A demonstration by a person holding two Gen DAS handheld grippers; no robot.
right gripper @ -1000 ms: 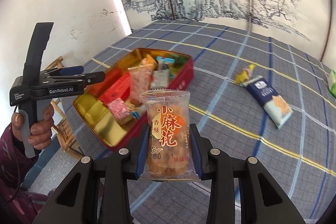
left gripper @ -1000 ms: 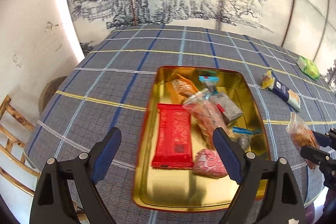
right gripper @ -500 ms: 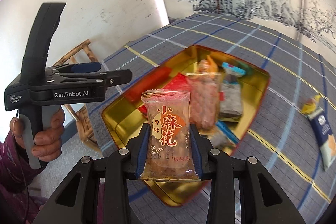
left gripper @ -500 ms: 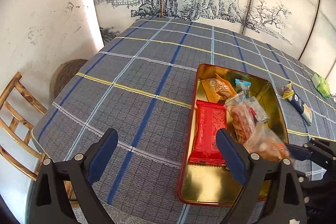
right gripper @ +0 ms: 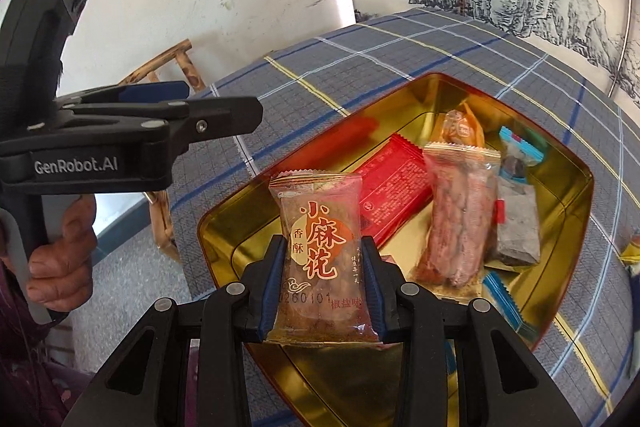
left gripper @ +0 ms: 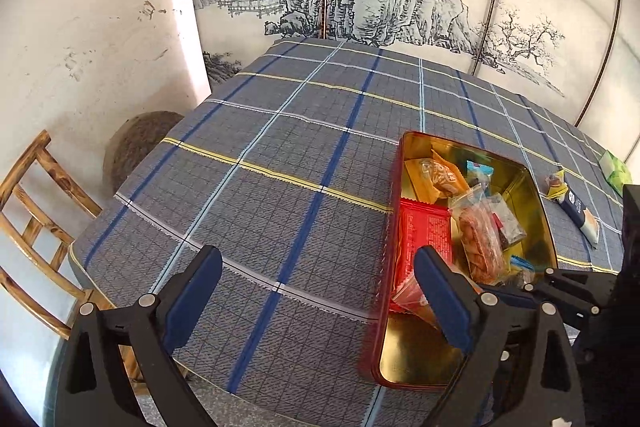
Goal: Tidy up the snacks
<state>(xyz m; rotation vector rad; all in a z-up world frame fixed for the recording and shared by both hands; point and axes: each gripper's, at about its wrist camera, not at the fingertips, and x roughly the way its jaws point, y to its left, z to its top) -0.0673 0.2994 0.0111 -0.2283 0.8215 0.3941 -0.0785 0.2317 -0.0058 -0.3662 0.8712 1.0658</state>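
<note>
Right gripper clamped on the clear fried-dough twist packet, poised over the near gold floor of the red tin; left gripper wide apart, empty, beside it. Let go crooked and the slick wrapper could slide onto the red wafer pack

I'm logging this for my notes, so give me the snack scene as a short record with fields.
right gripper: shut on twist packet, above the tin's near end
left gripper: open, holding nothing, beside the tin
tin: open, gold inside, on the checked tablecloth
in tin: red packet, clear packet, orange packet, grey packet
outside tin: blue packet, green packet
</note>
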